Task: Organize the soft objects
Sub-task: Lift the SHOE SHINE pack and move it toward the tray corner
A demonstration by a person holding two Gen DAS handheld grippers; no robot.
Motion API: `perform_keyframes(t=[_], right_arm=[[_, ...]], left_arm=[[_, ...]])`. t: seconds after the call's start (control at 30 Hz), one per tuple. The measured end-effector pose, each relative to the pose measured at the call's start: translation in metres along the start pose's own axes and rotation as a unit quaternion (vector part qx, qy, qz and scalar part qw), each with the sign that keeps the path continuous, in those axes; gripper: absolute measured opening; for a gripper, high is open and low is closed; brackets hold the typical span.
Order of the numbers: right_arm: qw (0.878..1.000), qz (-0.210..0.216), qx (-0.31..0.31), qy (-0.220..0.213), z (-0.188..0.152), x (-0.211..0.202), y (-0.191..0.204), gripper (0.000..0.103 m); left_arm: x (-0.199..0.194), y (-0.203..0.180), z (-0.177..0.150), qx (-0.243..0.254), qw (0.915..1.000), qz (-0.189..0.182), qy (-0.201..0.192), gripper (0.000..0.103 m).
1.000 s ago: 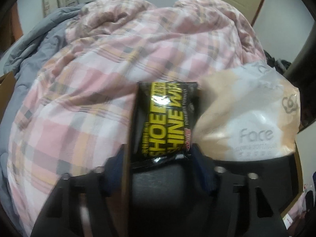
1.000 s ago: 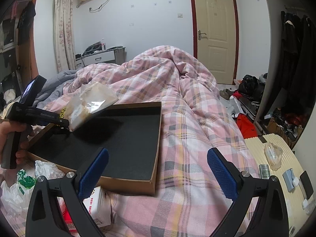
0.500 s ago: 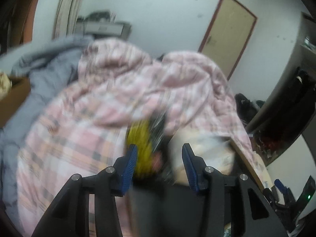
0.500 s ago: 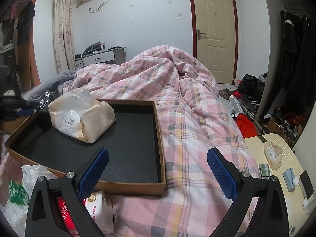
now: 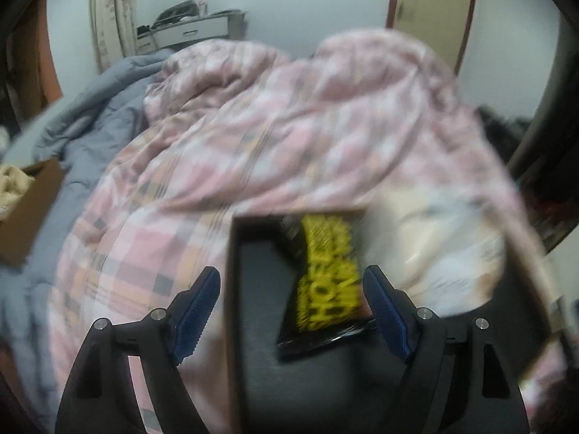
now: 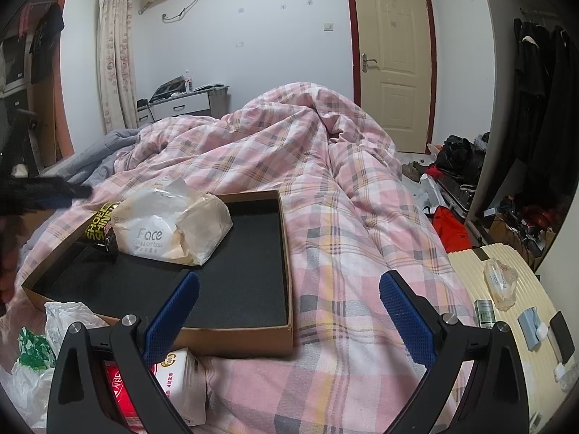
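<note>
A: Where's the black-and-yellow shoe-shine wipes packet [image 5: 327, 282]?

B: I see it in the shallow brown cardboard tray with the black liner [image 6: 249, 249], which lies on the bed's pink plaid quilt [image 6: 325, 188]. It leans against the white-and-beige plastic pack of face tissues [image 6: 173, 231] at the tray's far left corner.

A: And your left tool [image 5: 291, 305]?

B: Its jaws are opening. The packet shows between the blue pads, but I see neither pad pressing on it. The view is blurred.

A: The right tool [image 6: 289, 320]?

B: It's spread wide and grips nothing, hovering over the tray's near edge and the quilt.
</note>
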State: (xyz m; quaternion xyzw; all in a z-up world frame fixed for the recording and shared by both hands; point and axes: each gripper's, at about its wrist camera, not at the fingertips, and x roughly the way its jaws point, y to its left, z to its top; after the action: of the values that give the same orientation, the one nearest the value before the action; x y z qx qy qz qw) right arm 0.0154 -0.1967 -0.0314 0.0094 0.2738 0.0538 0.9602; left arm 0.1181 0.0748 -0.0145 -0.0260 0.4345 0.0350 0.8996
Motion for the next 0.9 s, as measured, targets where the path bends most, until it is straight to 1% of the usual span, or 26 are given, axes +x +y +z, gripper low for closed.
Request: perform_keyframes(t=[0.03,0.1,0.2,0.23,0.3,0.33,0.37,0.43,0.47,0.5,0.57,0.63,0.67,0.7,0.73,0.83,0.9], right_arm=[[1.000,0.000,0.001,0.000,0.000,0.000,0.000,0.100],[1.000,0.002,0.002,0.000,-0.001,0.000,0.000,0.100],[1.000,0.001,0.001,0.002,-0.001,0.001,0.001,0.100],[1.000,0.001,0.002,0.002,-0.001,0.001,0.001,0.100],[1.000,0.001,0.002,0.001,-0.001,0.001,0.001,0.100],[1.000,0.000,0.001,0.002,-0.002,0.001,0.002,0.100],[1.000,0.000,0.001,0.003,-0.001,0.002,0.002,0.100],[1.000,0.001,0.003,0.005,-0.001,0.002,0.000,0.100],[1.000,0.001,0.004,0.005,-0.001,0.002,0.000,0.100],[1.000,0.002,0.005,0.004,-0.001,0.002,0.000,0.100],[1.000,0.002,0.006,0.005,-0.001,0.001,-0.001,0.100],[1.000,0.002,0.005,0.006,-0.001,0.001,0.000,0.100],[1.000,0.003,0.005,0.006,-0.001,0.001,0.000,0.100],[1.000,0.003,0.005,0.006,-0.001,0.001,0.000,0.100],[1.000,0.004,0.005,0.006,-0.001,0.001,0.000,0.100],[1.000,0.004,0.005,0.006,-0.001,0.001,0.000,0.100],[1.000,0.004,0.005,0.007,-0.001,0.001,0.000,0.100]], left_arm=[[0.005,0.000,-0.008,0.003,0.9999,-0.012,0.003,0.079],[0.008,0.004,-0.013,-0.005,0.9992,-0.038,0.010,0.079],[0.006,0.012,-0.006,-0.029,0.9984,-0.049,-0.007,0.079],[0.008,0.012,-0.003,-0.031,0.9982,-0.049,-0.017,0.079],[0.015,0.010,-0.001,-0.020,0.9990,-0.027,-0.028,0.078],[0.023,0.007,0.001,-0.011,0.9995,-0.015,-0.026,0.078],[0.029,0.006,0.002,-0.007,0.9997,-0.015,-0.017,0.078],[0.040,0.007,0.006,-0.009,0.9995,-0.031,0.005,0.075],[0.041,0.008,0.007,-0.011,0.9992,-0.038,0.009,0.074],[0.041,0.008,0.008,-0.011,0.9991,-0.040,0.011,0.071],[0.038,0.009,0.006,-0.012,0.9994,-0.031,0.006,0.062],[0.035,0.013,0.005,-0.022,0.9994,-0.028,0.000,0.046],[0.034,0.018,0.004,-0.032,0.9991,-0.027,-0.004,0.041],[0.032,0.022,0.004,-0.041,0.9988,-0.026,-0.007,0.032],[0.030,0.026,0.004,-0.046,0.9985,-0.028,-0.009,0.028],[0.031,0.033,0.004,-0.060,0.9972,-0.043,-0.009,0.027],[0.030,0.034,0.003,-0.065,0.9969,-0.043,-0.012,0.028]])
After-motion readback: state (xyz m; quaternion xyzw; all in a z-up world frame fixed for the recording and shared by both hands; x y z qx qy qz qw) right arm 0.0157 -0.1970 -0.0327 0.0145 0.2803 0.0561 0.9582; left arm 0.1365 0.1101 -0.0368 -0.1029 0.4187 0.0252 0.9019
